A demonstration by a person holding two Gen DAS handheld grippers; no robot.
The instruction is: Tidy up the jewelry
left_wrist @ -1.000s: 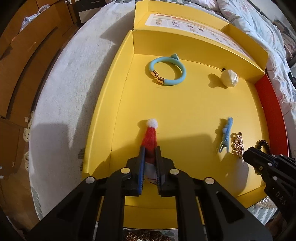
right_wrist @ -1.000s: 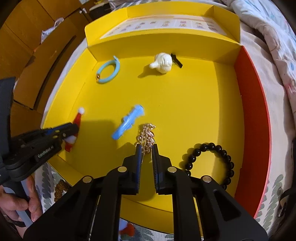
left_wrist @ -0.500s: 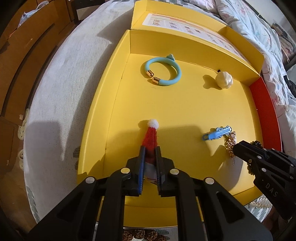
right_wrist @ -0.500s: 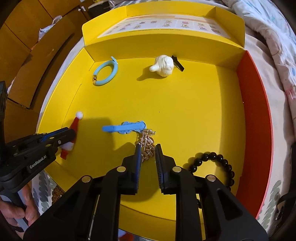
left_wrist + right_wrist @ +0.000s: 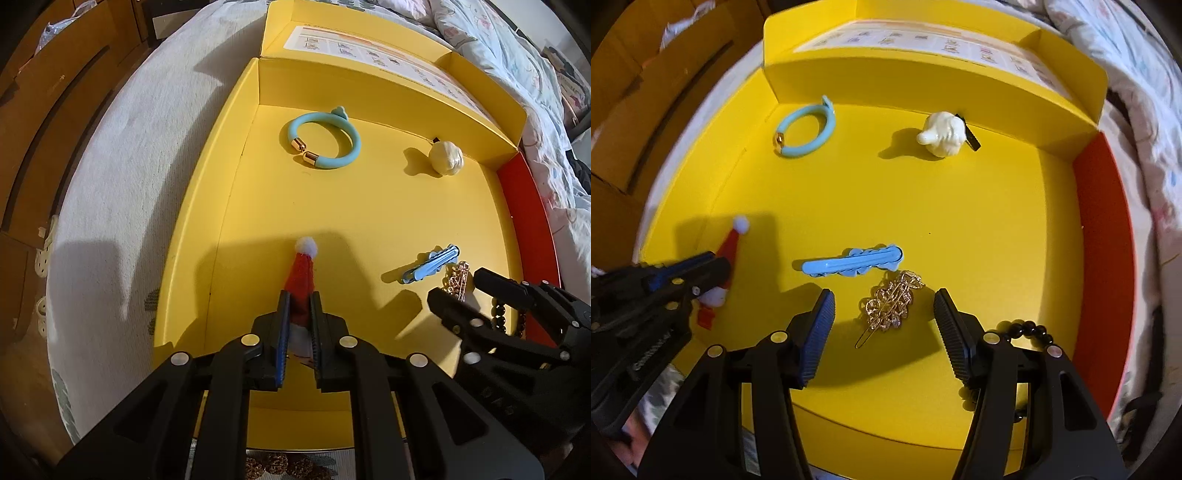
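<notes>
While ribbed gripper [image 5: 884,328] pads part, filigree gold clip [image 5: 892,304] glints.

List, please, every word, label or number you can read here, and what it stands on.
"DAS": faint raised letters, likely, on the black right gripper, whose jaws have just been opening around the gold filigree hair clip.
White lettering on the black left gripper: too blurred to read.
The printed instruction sheet on the lid of the yellow cardboard box: too small to read.

Grey-white bedspread [image 5: 122,177], floral quilt [image 5: 517,48], wooden furniture [image 5: 44,96].
</notes>
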